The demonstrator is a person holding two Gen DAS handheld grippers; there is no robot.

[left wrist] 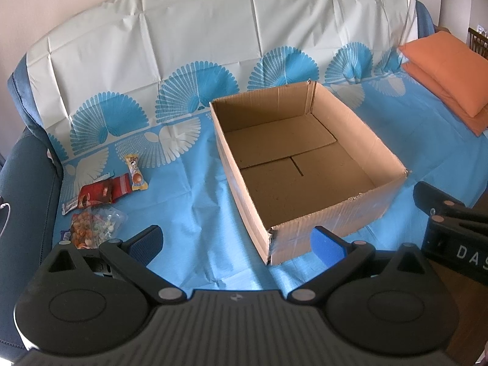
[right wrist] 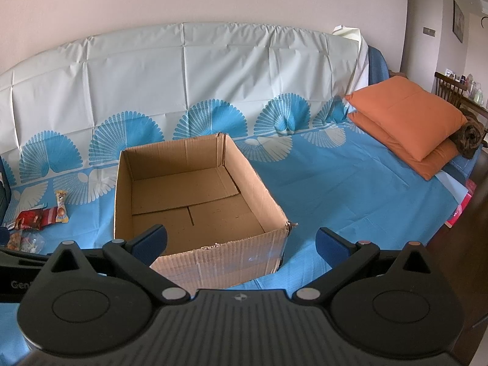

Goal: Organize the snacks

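So far no snack is in the cardboard box (left wrist: 292, 164), which looks bare inside. It sits on a sofa with a blue and white cover (left wrist: 189, 201) spread over it. The snacks lie in a little heap to the left of the box, well apart from it: a red packet (left wrist: 100, 193), a small yellow packet (left wrist: 136, 173) touching it, and a clear bag of candies (left wrist: 94, 227) nearer to the camera.

The left claw (left wrist: 238, 244) is spread wide and holds nothing. It hangs over the cover, between the heap and the near corner of the box. The right claw (right wrist: 241, 242) is spread wide too, with nothing in it, just in front of the box.

I think the job is only starting. The next move is likely for the left claw to go left and down to the heap, close on one packet, then carry it over the box wall. The packets lie flat and close together, so it may need care to pick up just one.

Two orange pillows (right wrist: 408, 119) are stacked far to the right.
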